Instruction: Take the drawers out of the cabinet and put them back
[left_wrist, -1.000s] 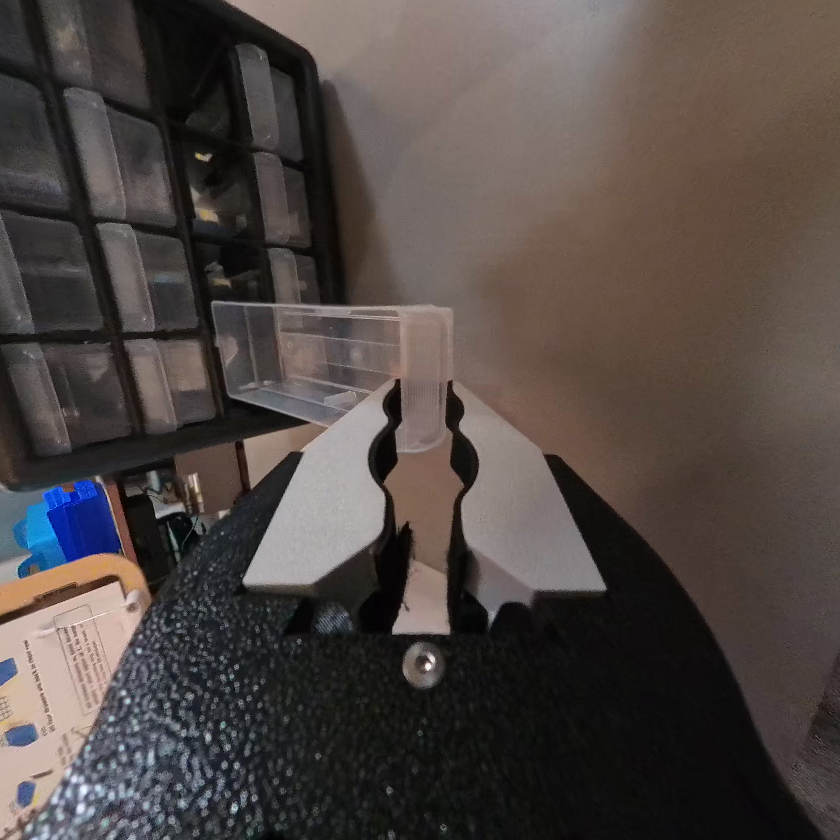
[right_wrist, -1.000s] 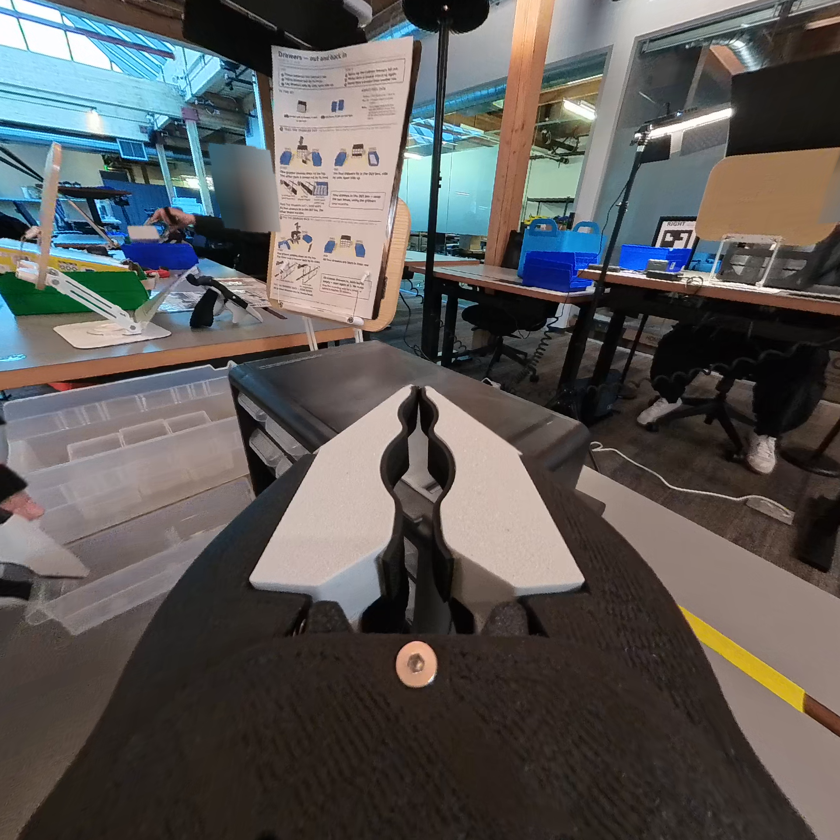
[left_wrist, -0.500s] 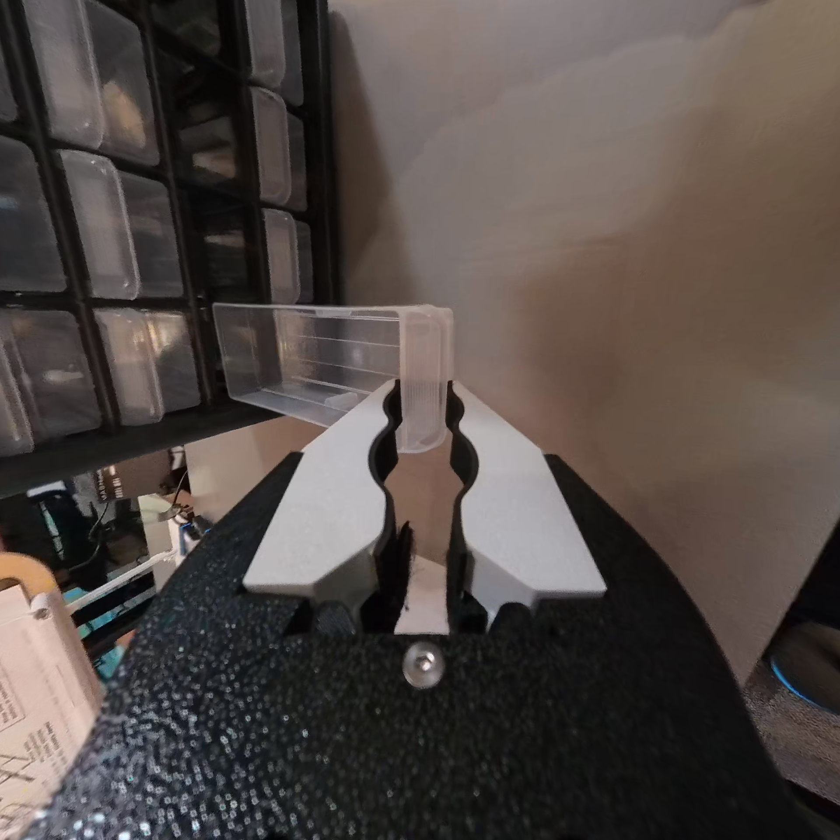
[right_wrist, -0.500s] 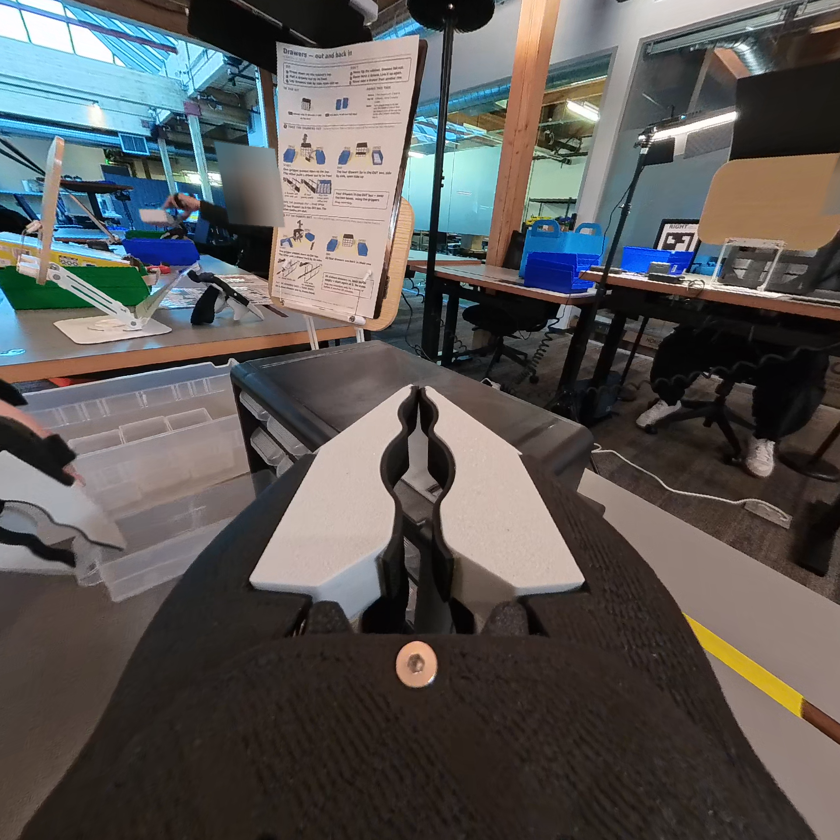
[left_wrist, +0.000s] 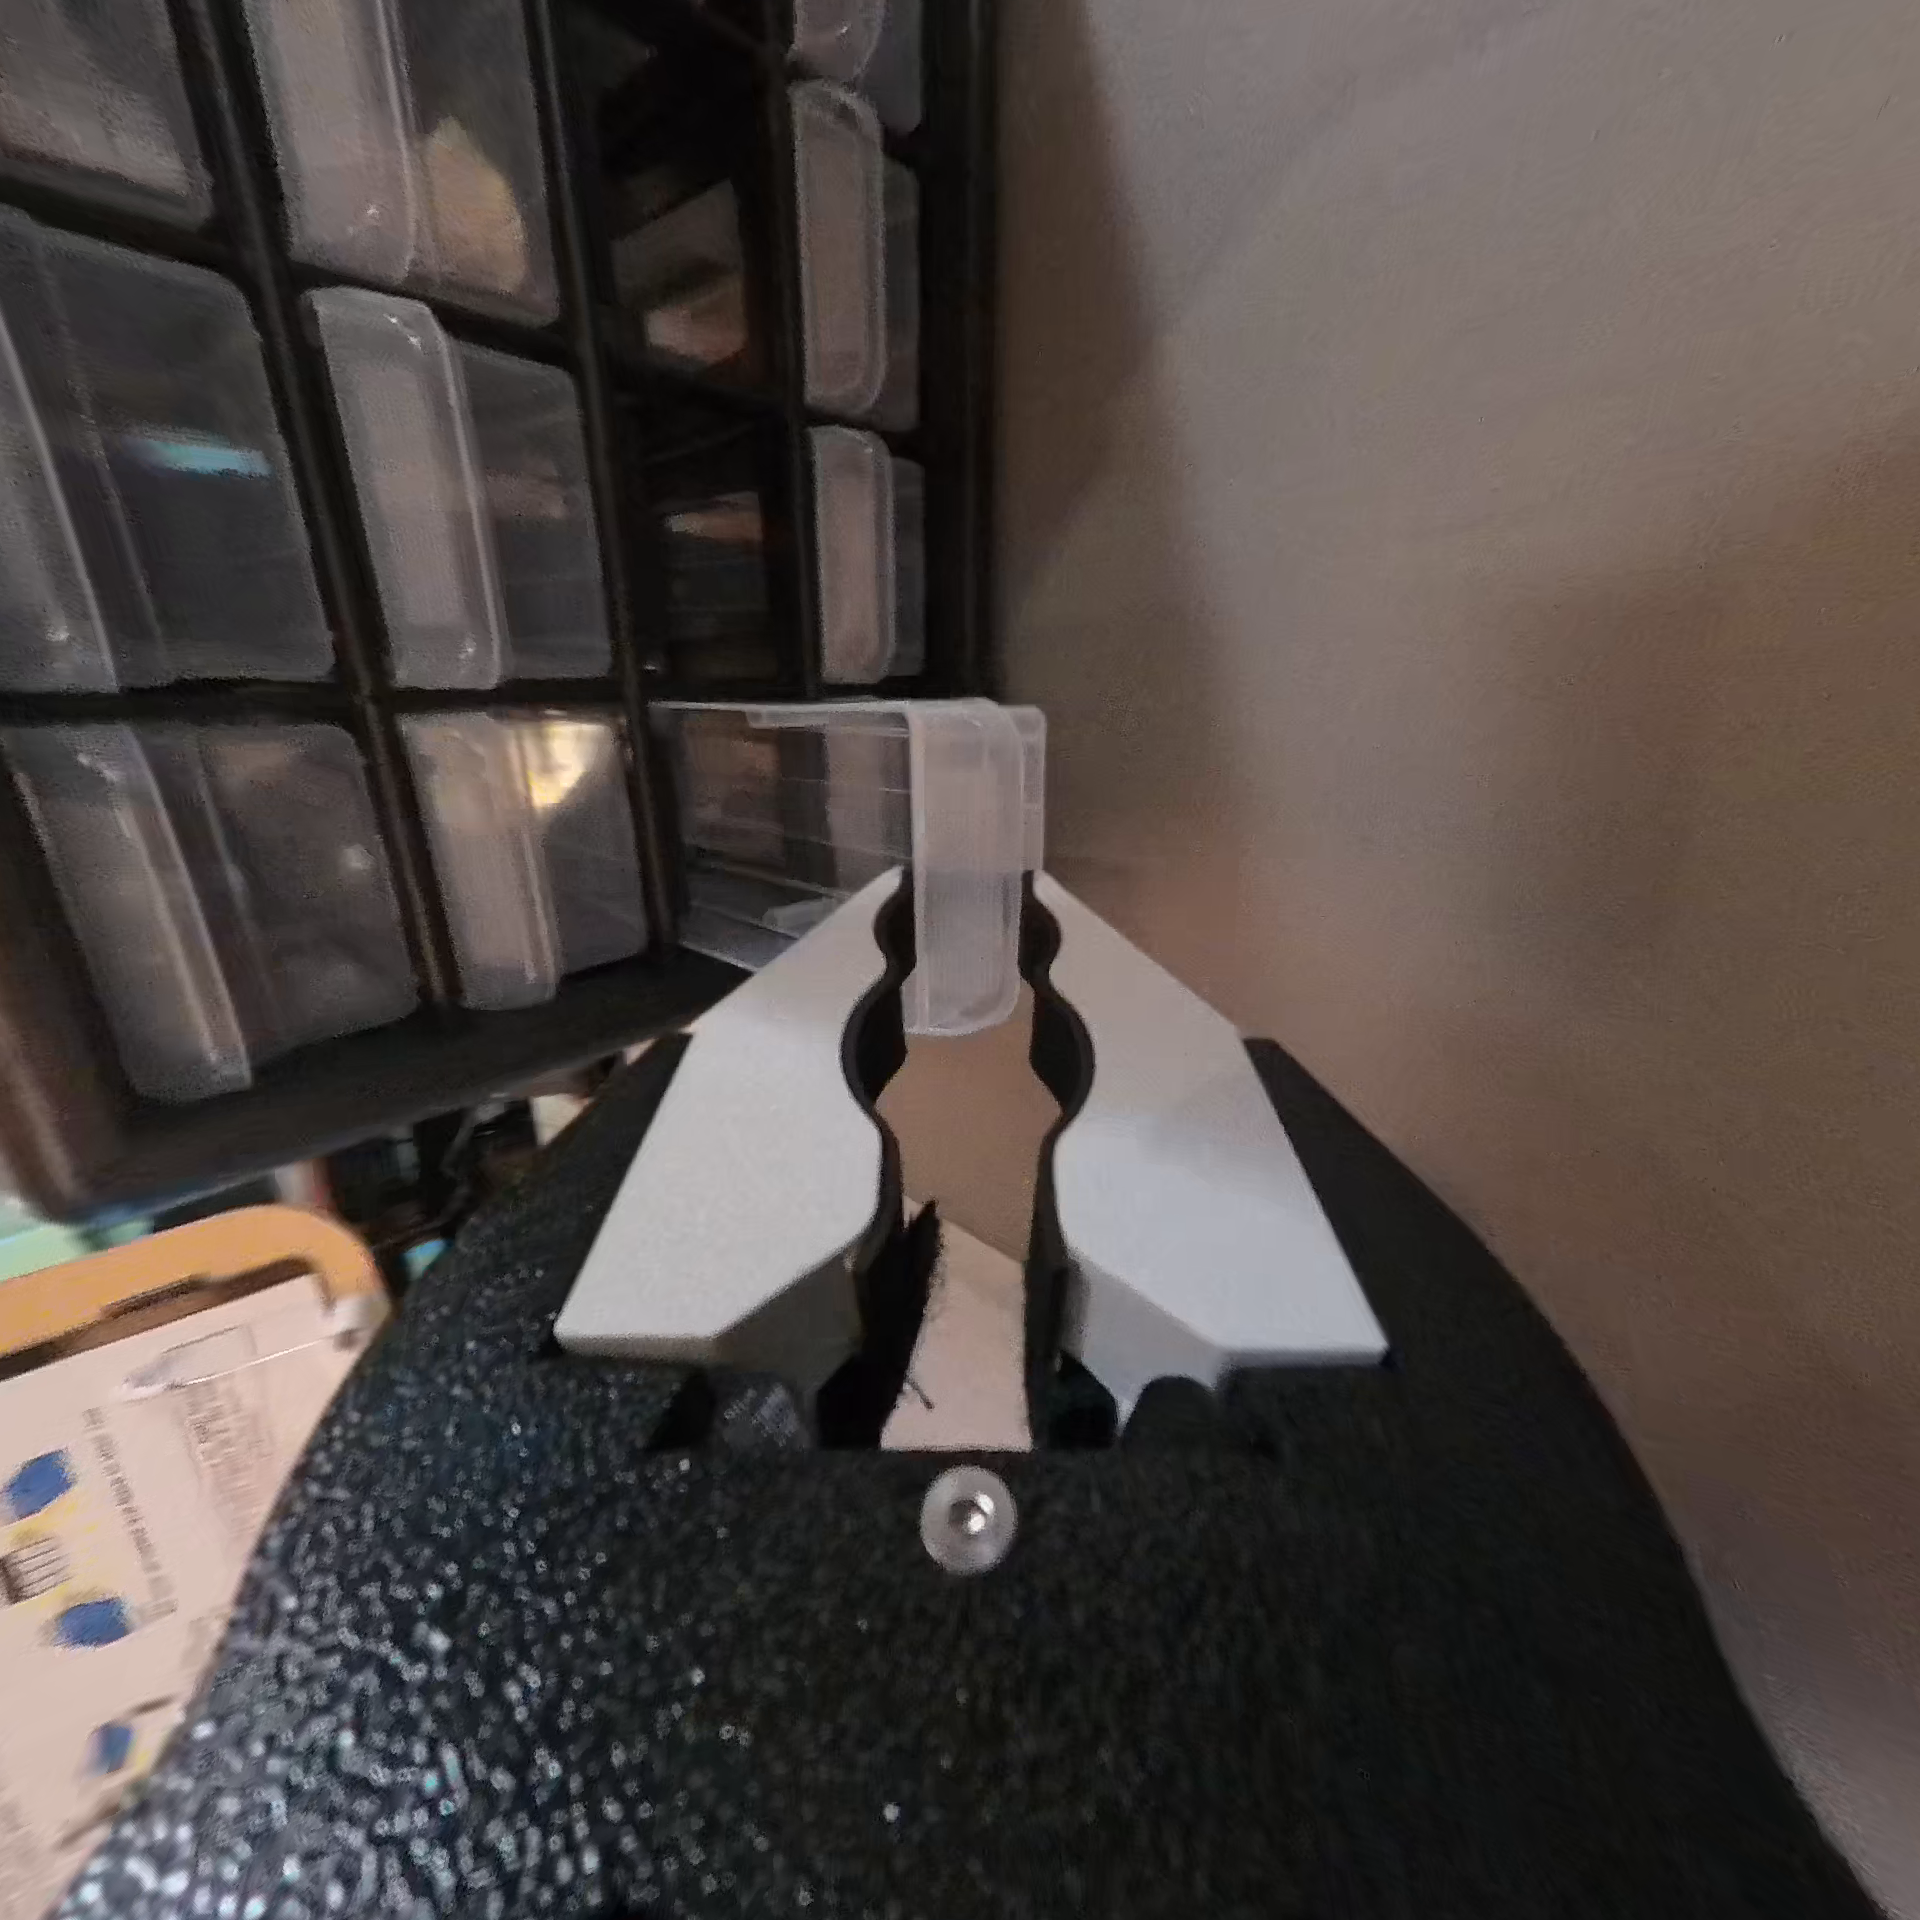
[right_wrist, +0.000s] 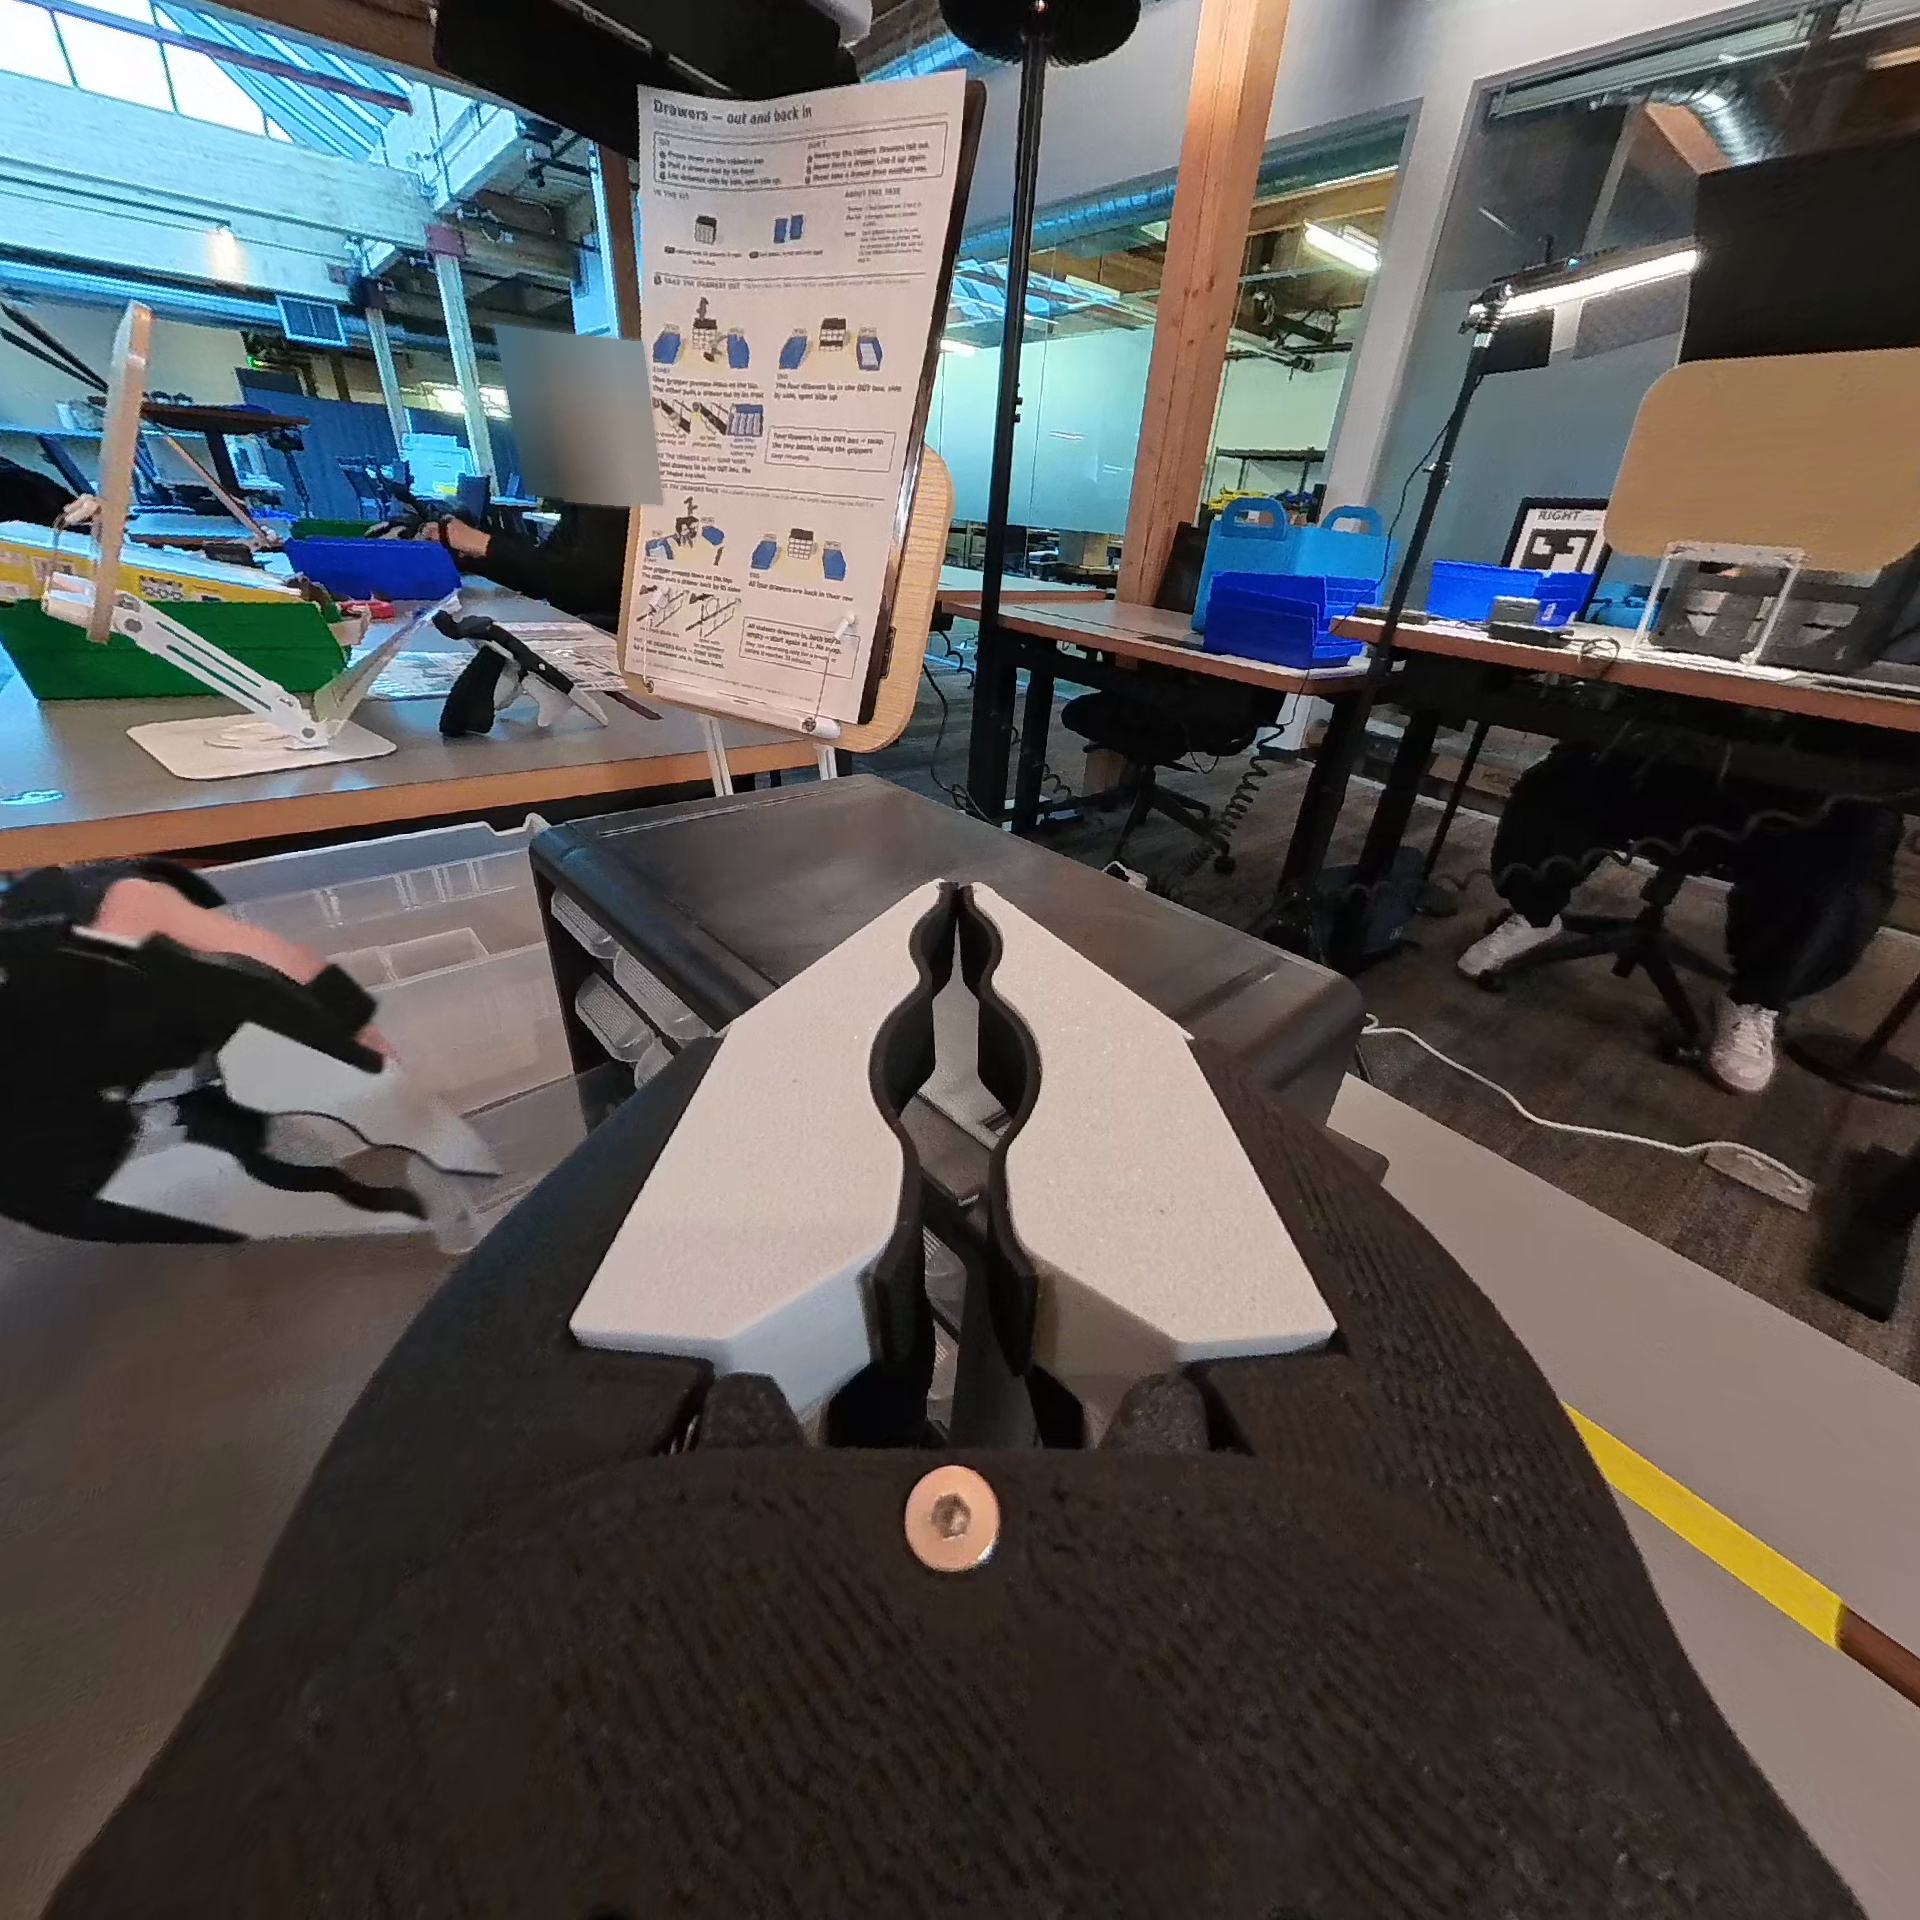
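Your left tool (left_wrist: 961, 914) is clamped on the front pull tab of one clear plastic drawer (left_wrist: 831, 821), held level with its rear end at or just inside the mouth of the bottom slot at the right edge of the black plastic small-parts cabinet (left_wrist: 623, 1029). Judgement: this is the put-back phase, with the drawer not yet seated.

Your right tool (right_wrist: 956, 904) has its tips together, nothing between them, and sits over the cabinet's top (right_wrist: 883, 883), likely to steady it.

Count, left wrist view: one drawer in hand. Roughly eleven clear drawers show seated in the grid; edges are cropped and blurred, so the total is uncertain. Two dark slots in the second column from the right look empty, though I cannot be sure.

Count, right wrist view: two tools, one cabinet, one clear plastic compartment tray (right_wrist: 395, 925) on the desk (right_wrist: 208, 1455) behind the left tool (right_wrist: 447, 1174).

Left to do: seat this drawer, then fill any open slots.
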